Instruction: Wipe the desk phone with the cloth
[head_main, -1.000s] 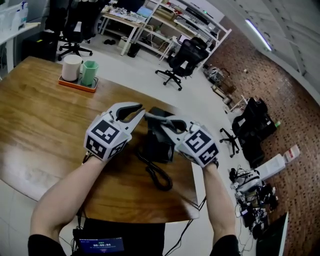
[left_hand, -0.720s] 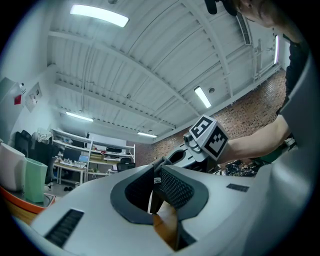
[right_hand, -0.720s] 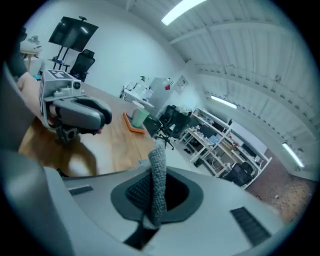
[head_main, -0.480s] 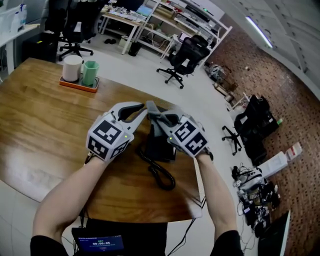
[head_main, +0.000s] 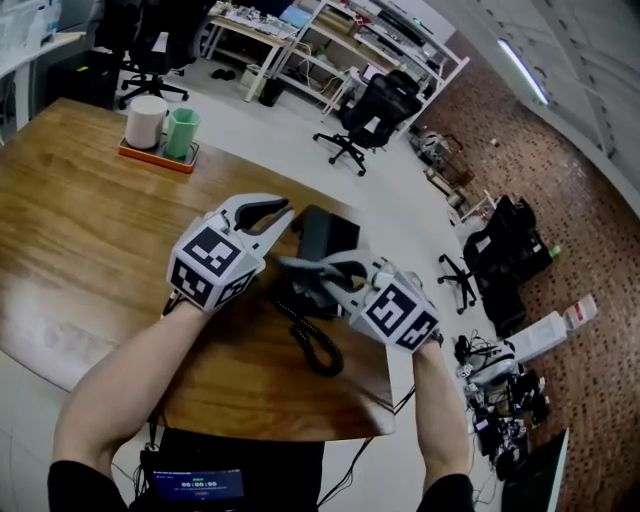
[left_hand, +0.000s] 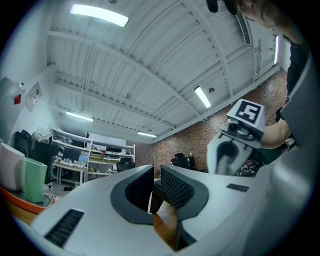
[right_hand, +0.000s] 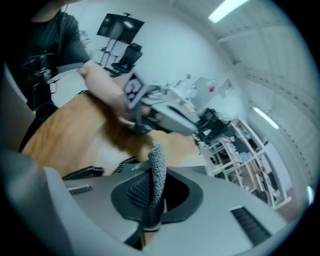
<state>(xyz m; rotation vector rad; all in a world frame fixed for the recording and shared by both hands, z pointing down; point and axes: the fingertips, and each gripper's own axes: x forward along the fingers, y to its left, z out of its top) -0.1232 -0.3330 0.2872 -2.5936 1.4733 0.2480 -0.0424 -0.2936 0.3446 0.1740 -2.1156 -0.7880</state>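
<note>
**Bench with desk phone, two hand-held tongs, one cloth**

Item 1. Desk phone (head_main: 326, 236): black, set at the far edge of the wooden bench (head_main: 90, 230), right of centre in the head view. Its coiled cord (head_main: 316, 350) loops away toward the lower middle of the frame, lying on the wood.

Item 2. Right tongs (head_main: 292, 266): clamped on the cloth (right_hand: 158, 164), a grey, knobbly-textured strip that stands up out of the pinch in the right gripper view. In the head view the tips sit over the phone's near side. Whether the cloth actually touches the phone I cannot tell from here.

Item 3. Left tongs (head_main: 283, 214): narrow, the ribbed pads (left_hand: 176, 189) drawn in with only a thin slit between them and nothing in it. The tips lie just beside the phone's left edge, a little above the right tongs in the frame. The two pairs of tips sit near each other without meeting.

Item 4. Orange tray (head_main: 150, 160): upper left of the head view, well apart from the phone, carrying a white cup (head_main: 146, 122) and a green cup (head_main: 181, 133) side by side, both upright.

Item 5. Surroundings: black office chair (head_main: 375, 110) on the pale floor beyond the bench; white shelving (head_main: 340, 40) along the top of the frame; brick-patterned wall at the right.
</note>
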